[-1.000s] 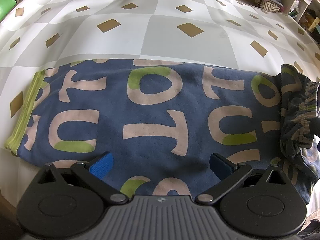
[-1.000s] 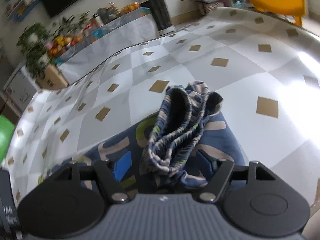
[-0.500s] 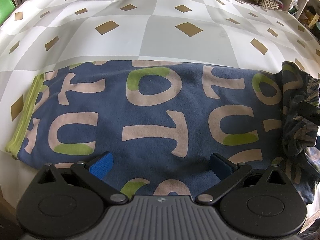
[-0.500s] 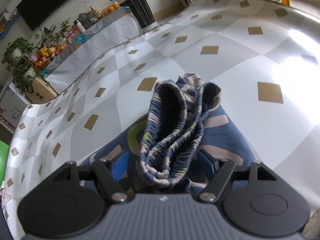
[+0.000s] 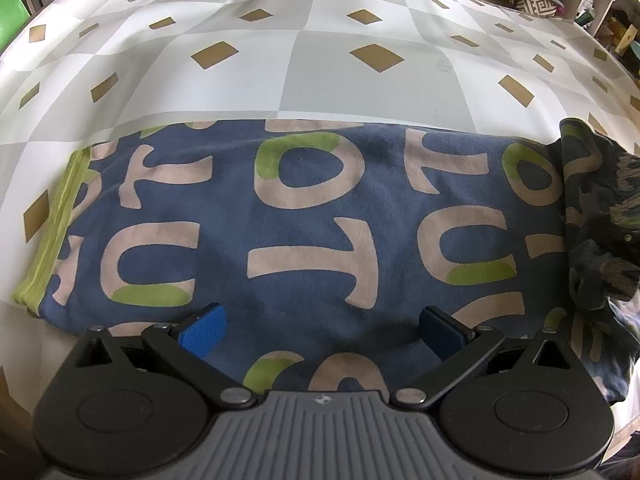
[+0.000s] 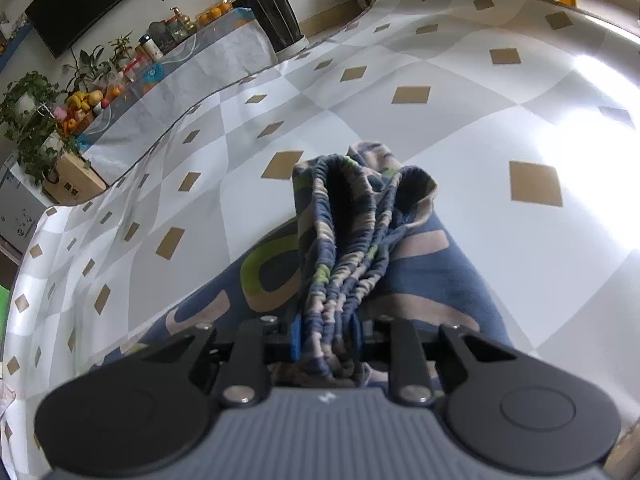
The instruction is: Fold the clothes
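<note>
Right tongs (image 6: 326, 338) just closed, gripping bunched waistband (image 6: 344, 248) of blue lettered trousers (image 5: 312, 232), left tongs (image 5: 320, 332) spread wide above them

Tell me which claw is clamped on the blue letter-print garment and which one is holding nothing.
The right claw has just closed on the garment's bunched elastic waistband. The left claw stands wide open above the flat part of the garment, gripping nothing.

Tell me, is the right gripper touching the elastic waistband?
Touching. In the right wrist view the right gripper has just closed, pads pressing on the gathered waistband.
</note>
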{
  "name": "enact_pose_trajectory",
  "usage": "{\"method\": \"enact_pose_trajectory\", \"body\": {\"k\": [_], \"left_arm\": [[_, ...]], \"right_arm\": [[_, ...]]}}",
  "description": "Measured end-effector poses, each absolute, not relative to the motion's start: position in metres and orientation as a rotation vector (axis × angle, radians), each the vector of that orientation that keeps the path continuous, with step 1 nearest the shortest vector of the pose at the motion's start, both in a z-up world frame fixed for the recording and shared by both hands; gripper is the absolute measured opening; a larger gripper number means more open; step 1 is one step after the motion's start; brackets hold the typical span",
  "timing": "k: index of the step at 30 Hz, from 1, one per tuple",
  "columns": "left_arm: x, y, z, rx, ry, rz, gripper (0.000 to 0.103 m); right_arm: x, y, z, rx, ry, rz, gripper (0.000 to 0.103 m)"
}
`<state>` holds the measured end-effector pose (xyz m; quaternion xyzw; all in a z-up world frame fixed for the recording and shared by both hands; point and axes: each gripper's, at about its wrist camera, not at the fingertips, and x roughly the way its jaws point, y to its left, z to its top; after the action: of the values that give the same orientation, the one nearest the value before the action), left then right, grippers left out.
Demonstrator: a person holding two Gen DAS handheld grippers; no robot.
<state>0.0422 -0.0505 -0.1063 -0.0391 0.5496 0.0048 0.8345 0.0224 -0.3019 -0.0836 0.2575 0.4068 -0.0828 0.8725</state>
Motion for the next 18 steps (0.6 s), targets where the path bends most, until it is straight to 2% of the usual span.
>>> {"method": "enact_pose_trajectory", "body": {"k": [9,18], "left_arm": [[0.035,-0.041,-0.096,-0.07,1.134,0.026,0.103],[0.027,-0.026,-0.091,-0.102,1.133,0.05,0.103]], "right_arm": [[0.009,-0.271,-0.04,0.223,0.765,-0.09,0.02],[-0.009,-0.203,-0.029,-0.236,0.717,0.06,0.02]]}}
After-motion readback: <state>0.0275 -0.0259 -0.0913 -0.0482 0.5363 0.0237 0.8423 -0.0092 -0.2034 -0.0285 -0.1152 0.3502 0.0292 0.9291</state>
